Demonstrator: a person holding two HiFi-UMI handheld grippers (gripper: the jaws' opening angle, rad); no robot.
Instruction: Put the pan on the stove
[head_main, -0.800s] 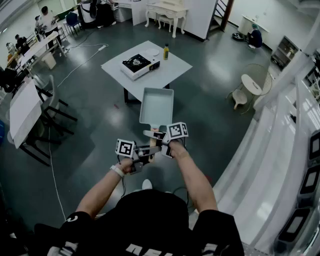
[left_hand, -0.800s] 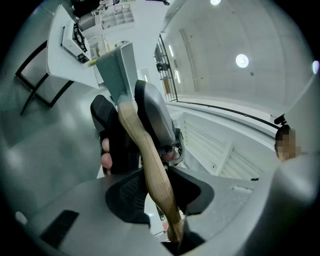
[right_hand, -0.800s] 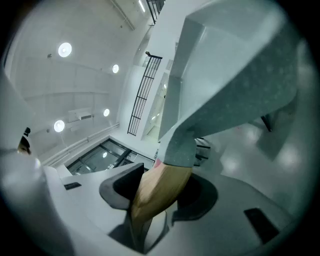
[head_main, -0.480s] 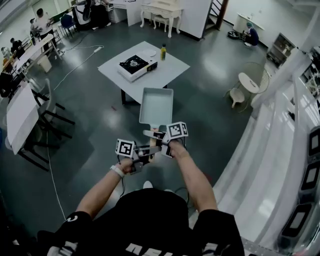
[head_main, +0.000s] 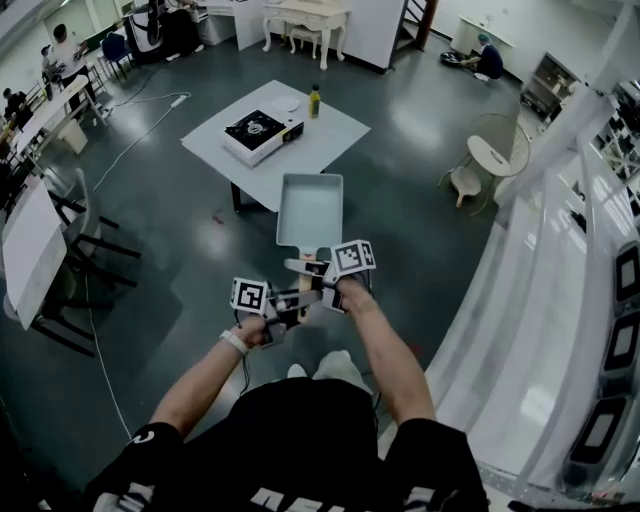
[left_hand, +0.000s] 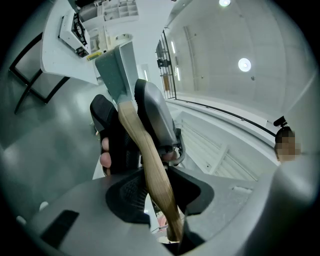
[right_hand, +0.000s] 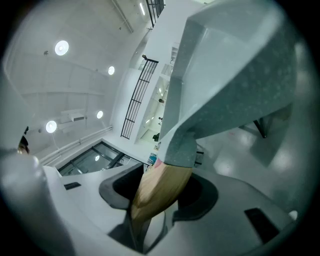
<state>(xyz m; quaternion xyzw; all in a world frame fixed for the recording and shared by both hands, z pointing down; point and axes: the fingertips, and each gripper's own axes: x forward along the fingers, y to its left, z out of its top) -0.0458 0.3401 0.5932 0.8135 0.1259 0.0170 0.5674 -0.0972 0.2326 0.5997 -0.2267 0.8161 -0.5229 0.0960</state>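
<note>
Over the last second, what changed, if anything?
The person is walking on: the table with the stove has slid left in the head view, and more of a shoe shows below the arms. Unchanged: left gripper and right gripper both stay shut on the wooden handle of the pan, not yet at the stove.

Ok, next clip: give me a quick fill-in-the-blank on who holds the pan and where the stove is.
The pan is gripped by ____ grippers, the left gripper and the right gripper. Their jaws are shut on its ____ handle. The stove stands on a white table, with a bottle to its ____ in the head view.
Missing words: both; wooden; right.
</note>
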